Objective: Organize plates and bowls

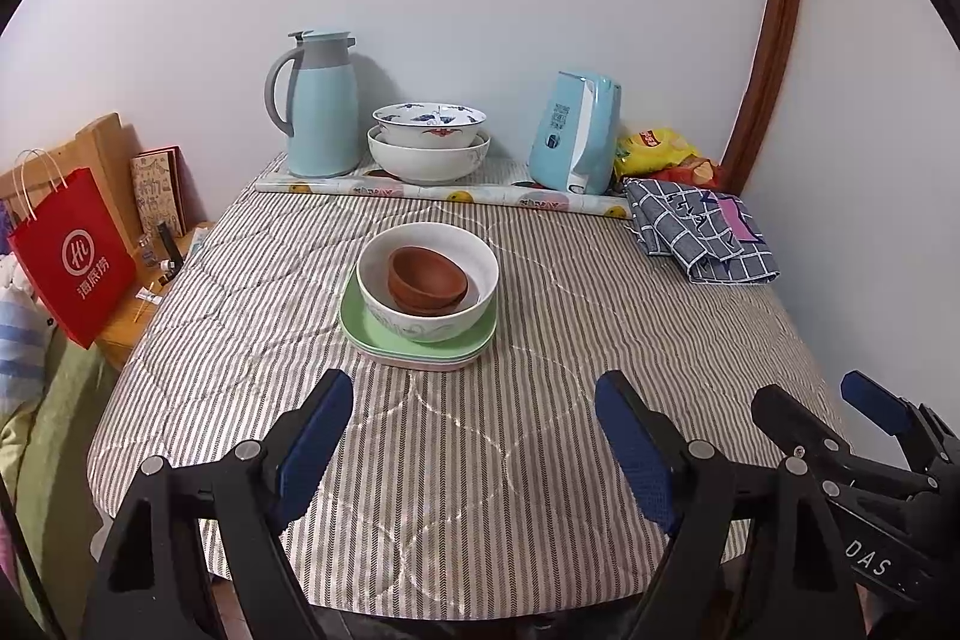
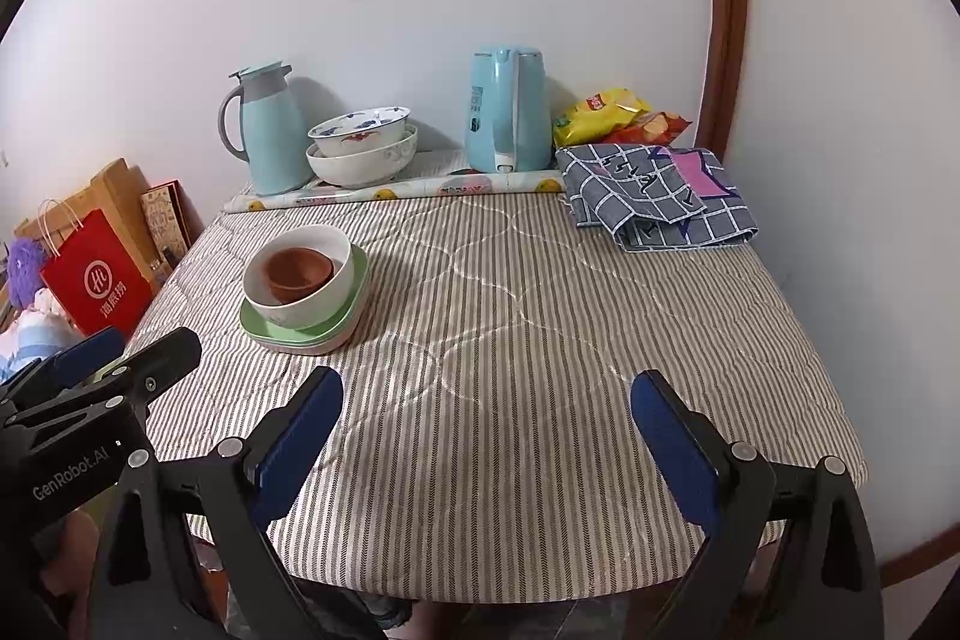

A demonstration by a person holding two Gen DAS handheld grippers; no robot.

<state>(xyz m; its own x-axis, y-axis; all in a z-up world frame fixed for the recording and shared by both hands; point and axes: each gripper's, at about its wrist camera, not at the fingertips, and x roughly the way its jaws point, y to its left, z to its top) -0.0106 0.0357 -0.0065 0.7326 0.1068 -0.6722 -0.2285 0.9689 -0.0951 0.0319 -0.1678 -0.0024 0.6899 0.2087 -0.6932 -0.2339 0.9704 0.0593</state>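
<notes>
Both my claws hung wide apart and empty over the near edge of the bench (image 1: 540, 460), left claw (image 1: 474, 454) and right claw (image 2: 486, 451), well short of the stack. Stack sat mid-bench: brown bowl (image 1: 427, 279) nested in a white bowl (image 1: 427, 280), on the green plate (image 1: 414, 340) with another plate under it; two more nested bowls (image 1: 428, 142) stood at the back by the thermos (image 1: 318, 106). I judged it all rigid, breakable and slick-glazed, so I'd pinch the white bowl's rim wall, or lift the light brown bowl first.
</notes>
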